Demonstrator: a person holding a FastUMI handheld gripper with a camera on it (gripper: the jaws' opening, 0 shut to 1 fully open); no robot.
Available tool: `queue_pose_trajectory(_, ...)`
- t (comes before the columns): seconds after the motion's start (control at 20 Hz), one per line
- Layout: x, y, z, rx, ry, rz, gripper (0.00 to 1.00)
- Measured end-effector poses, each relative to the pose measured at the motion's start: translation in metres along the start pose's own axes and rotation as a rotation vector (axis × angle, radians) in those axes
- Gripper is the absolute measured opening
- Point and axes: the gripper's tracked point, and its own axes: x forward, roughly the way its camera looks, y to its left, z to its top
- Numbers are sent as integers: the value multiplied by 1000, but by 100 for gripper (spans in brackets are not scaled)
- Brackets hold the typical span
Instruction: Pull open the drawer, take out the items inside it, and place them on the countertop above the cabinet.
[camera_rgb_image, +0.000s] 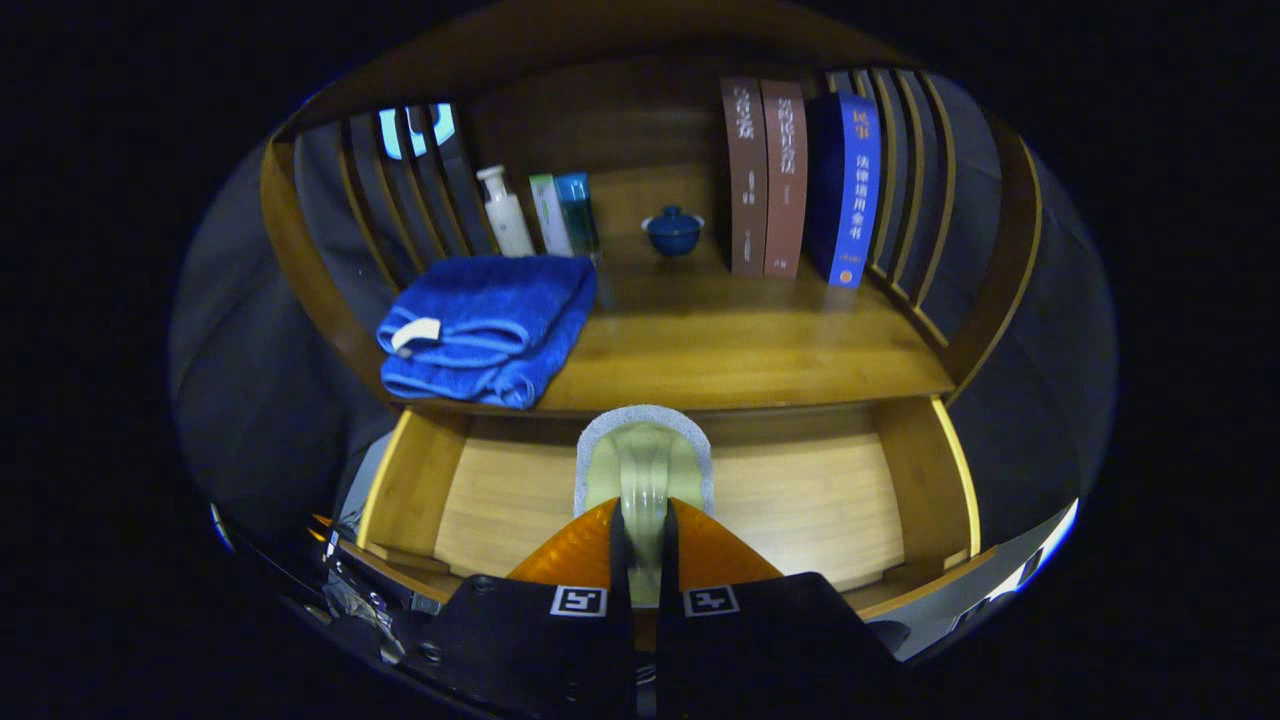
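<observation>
The tongs (645, 545) are clenched on a pale sponge (645, 465) above the open drawer (800, 500), below the counter (740, 350).

My hand-held gripper (644, 545) pinches a pale green sponge (646, 465) with a grey, speckled edge. The drawer (800, 500) under it is light honey wood with a fine grain. The surface (740, 350) above is a warmer, darker brown. On it I see a deep blue towel (490, 325) with a white tag, a dark blue cup (673, 231), two brown books (765, 175) and one blue book (850, 190).
</observation>
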Motion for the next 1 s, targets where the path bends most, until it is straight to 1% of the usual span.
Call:
queue_pose_trajectory(0.15,3,-5,33,3,-49,-13,13)
queue_pose_trajectory(0.35,33,-14,77,39,-57,-31,13)
queue_pose_trajectory(0.45,53,-17,97,38,-51,-33,13)
queue_pose_trajectory(0.6,87,-24,113,48,2,-40,13)
queue_pose_trajectory(0.75,118,-28,117,67,59,-46,13)
queue_pose_trajectory(0.8,124,-27,118,64,71,-42,13)
queue_pose_trajectory(0.95,132,-28,128,44,45,-64,15)
queue_pose_trajectory(1.0,130,-26,130,43,47,-59,19)
